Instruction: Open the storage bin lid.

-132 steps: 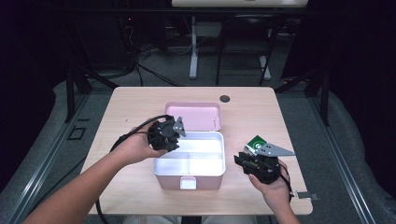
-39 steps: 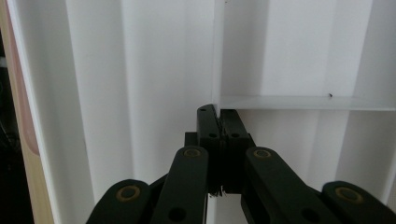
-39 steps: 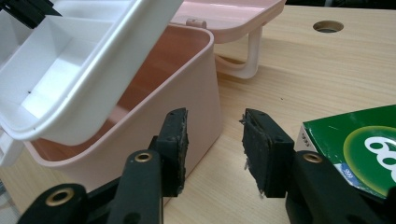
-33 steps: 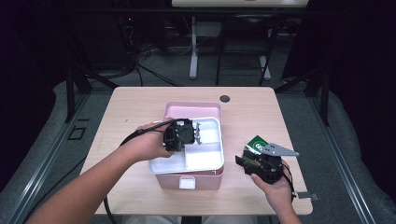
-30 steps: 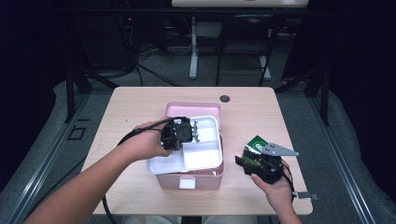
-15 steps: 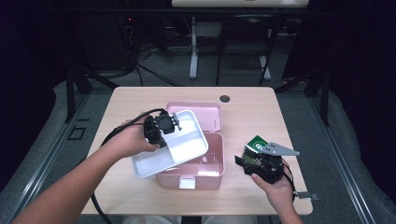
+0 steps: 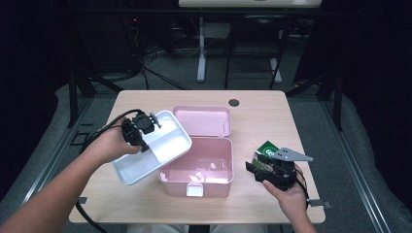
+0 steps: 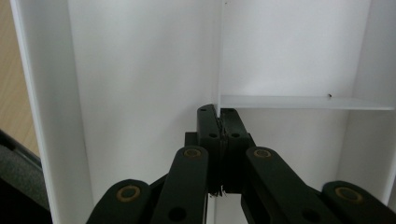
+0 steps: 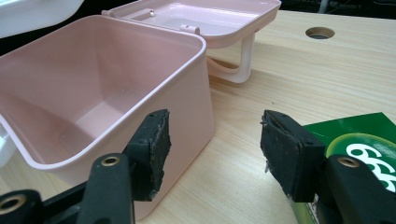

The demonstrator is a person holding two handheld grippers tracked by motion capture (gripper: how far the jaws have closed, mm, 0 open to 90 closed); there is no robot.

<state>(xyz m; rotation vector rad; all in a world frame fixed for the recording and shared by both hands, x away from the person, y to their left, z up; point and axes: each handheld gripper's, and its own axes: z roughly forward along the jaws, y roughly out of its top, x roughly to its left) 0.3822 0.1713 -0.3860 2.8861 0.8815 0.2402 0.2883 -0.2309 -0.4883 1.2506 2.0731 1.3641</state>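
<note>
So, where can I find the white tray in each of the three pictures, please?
High view: the white tray is left of centre, tilted, over the pink box's left edge, with the left gripper clamped on its divider.
Left gripper view: its white walls and divider fill the picture.
Right gripper view: a white corner at the top left.
Shared landmark: the open pink box, in the high and right gripper views.

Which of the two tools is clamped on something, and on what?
The left tool: its jaws pinch the divider wall of the white plastic tray. The right tool stands open with nothing between its jaws.
</note>
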